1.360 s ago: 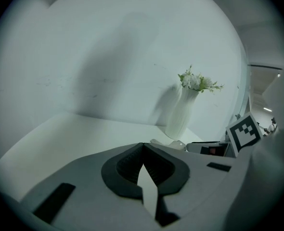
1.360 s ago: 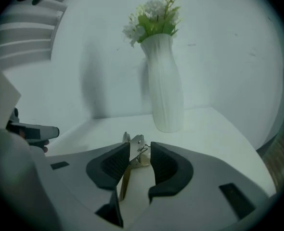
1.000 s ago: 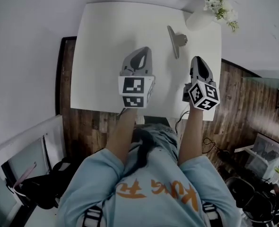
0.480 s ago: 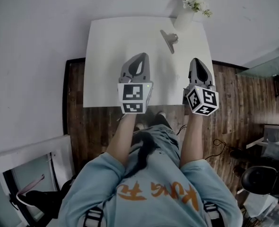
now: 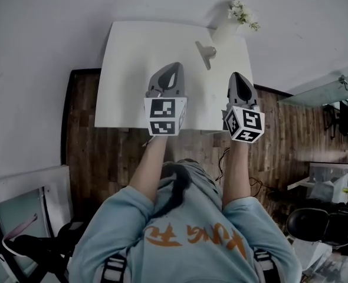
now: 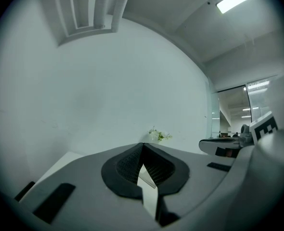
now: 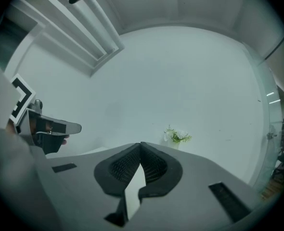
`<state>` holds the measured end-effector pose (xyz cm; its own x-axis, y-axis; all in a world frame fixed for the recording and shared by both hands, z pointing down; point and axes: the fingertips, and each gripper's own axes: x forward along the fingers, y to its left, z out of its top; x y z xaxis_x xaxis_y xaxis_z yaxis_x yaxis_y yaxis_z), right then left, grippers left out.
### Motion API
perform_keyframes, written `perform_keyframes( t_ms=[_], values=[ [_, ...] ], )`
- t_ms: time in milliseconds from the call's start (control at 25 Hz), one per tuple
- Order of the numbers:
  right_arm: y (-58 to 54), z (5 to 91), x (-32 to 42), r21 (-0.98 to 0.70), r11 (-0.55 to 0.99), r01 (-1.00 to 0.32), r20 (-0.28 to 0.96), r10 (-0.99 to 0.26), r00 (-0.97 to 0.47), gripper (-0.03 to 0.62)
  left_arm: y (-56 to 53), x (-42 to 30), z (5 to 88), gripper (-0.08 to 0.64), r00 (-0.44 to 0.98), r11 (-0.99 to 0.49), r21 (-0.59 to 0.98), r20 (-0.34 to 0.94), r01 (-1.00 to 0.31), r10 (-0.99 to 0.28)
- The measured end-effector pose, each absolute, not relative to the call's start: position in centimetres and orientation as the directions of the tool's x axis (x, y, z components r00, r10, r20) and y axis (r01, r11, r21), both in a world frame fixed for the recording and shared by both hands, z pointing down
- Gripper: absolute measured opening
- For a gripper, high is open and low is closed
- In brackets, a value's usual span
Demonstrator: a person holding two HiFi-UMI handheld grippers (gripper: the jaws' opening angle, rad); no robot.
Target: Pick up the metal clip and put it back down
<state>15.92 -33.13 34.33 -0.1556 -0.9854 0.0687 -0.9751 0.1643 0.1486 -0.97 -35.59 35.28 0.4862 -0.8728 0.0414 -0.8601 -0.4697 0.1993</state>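
Observation:
The metal clip point(image 5: 204, 53) lies flat on the white table point(image 5: 133, 69), at the back right, near the vase. My left gripper point(image 5: 173, 68) hovers over the table's middle, left of and nearer than the clip, shut and empty. Its pads point(image 6: 142, 144) meet at the tips with nothing between them. My right gripper point(image 5: 237, 76) hangs over the table's right edge, nearer than the clip and apart from it. It is also shut and empty point(image 7: 140, 144). Both point level toward the far wall.
A white vase with flowers point(image 5: 233, 19) stands at the table's back right corner, just beyond the clip, also seen as flowers point(image 7: 177, 136). Wooden floor point(image 5: 85, 152) surrounds the table. A black chair point(image 5: 315, 223) and clutter sit at the far right.
Both grippers have lifted away from the table top, and the table looks smaller and farther below. The clip has stayed lying in its place near the vase.

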Motion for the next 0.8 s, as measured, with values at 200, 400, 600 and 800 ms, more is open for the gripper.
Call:
perform_keyframes(
  t_ms=[200, 400, 600, 800],
  values=[
    [-32.4, 34.6, 16.0, 0.153, 0.177, -0.972, 0.076, -0.983, -0.167, 0.011, -35.1, -2.2, 35.9, 0.02, 0.463, -0.444, 0.206, 0.053, -0.872, -0.885],
    [-32.3, 33.7, 14.8, 0.172, 0.204, -0.964, 0.055, -0.979, -0.197, 0.011, -34.7, -2.4, 35.5, 0.02, 0.46, -0.444, 0.192, 0.045, -0.875, -0.887],
    [-31.7, 34.0, 14.8, 0.173, 0.204, -0.964, 0.051, -0.979, -0.198, 0.012, -34.3, -2.2, 36.0, 0.02, 0.466, -0.451, 0.168, 0.064, -0.877, -0.883],
    [-31.4, 34.4, 15.2, 0.162, 0.203, -0.966, 0.053, -0.979, -0.197, 0.012, -34.0, -1.7, 36.9, 0.02, 0.47, -0.456, 0.145, 0.082, -0.878, -0.879]
  ],
)
